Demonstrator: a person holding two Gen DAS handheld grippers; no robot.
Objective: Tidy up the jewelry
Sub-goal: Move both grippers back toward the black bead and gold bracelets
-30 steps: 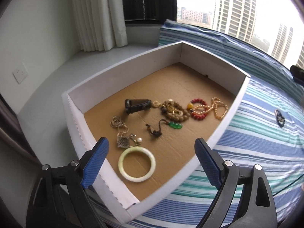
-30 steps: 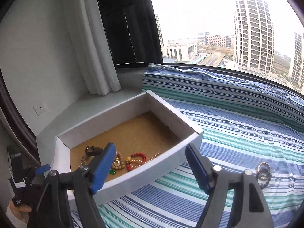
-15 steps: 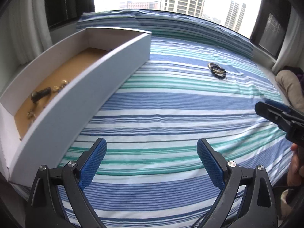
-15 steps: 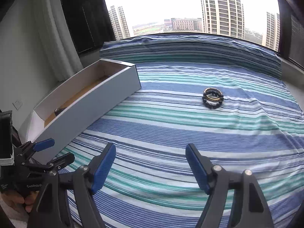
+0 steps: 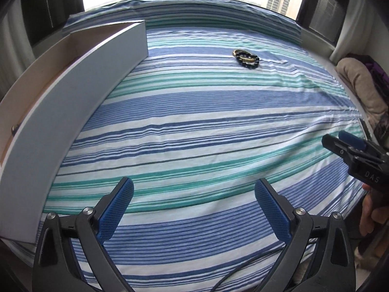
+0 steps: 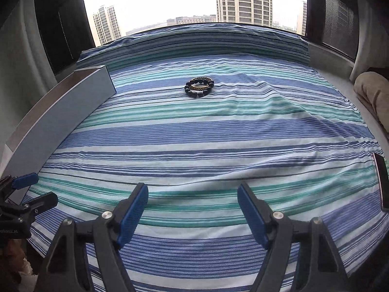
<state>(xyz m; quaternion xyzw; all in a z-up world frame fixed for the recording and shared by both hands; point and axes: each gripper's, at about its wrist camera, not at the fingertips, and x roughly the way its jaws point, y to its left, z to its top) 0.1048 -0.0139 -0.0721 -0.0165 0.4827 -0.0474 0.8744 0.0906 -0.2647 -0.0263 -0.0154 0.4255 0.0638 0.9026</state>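
Only from left wrist: box (image 5: 80, 112) interior, mostly hidden behind its near wall; right gripper (image 5: 345, 143) at far right, hand (image 5: 372, 214) below. Left gripper (image 5: 194, 209) opening wide, nothing between. Bracelets (image 5: 246, 58) far off on striped sheet (image 5: 206, 126).

From right wrist: right gripper (image 6: 193, 209) parted, empty; bracelets (image 6: 199, 87) centred, nothing blocking; phone (image 6: 381, 182) at right edge; cushion (image 6: 374, 92) beyond.

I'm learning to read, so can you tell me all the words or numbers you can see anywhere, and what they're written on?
"DAS": white letters on the black body of the right gripper, seen from the left wrist.
White lettering on the black body of the left gripper, at the right wrist view's left edge: cut off and blurred, not readable.
Nothing else carries writing.
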